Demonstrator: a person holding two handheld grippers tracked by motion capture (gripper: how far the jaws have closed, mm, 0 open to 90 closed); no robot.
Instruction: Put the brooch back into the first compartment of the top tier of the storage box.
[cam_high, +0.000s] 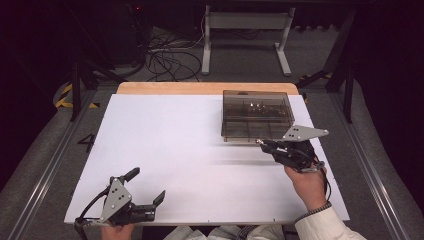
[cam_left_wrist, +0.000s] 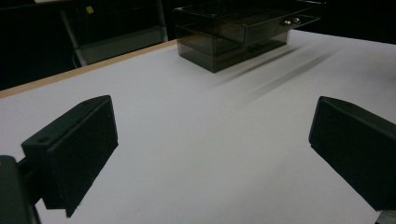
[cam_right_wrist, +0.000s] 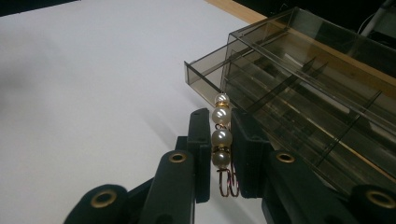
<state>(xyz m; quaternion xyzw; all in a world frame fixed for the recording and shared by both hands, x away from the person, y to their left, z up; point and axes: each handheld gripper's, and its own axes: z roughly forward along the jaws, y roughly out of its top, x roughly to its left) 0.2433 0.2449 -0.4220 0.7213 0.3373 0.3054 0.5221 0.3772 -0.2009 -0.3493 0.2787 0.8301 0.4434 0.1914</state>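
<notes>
Right gripper (cam_right_wrist: 219, 140) level, clamping pearl string (cam_right_wrist: 221, 135)

Glossy pearl beads (cam_right_wrist: 221, 135) on wire; smoky clear plastic box (cam_high: 257, 115); matt white tabletop (cam_high: 165, 150).

The right gripper (cam_right_wrist: 220, 140) has its two black jaws closed on a short string of pearl beads (cam_right_wrist: 221, 135), four white pearls stacked in a line with small gold spacers between them and reddish wire loops at the lower end. Just beyond the beads stands a smoky transparent organizer box (cam_right_wrist: 327, 88) with dividers inside, one shallow drawer (cam_right_wrist: 205, 74) pulled partly out. Everything sits above a white tabletop (cam_right_wrist: 93, 93).
</notes>
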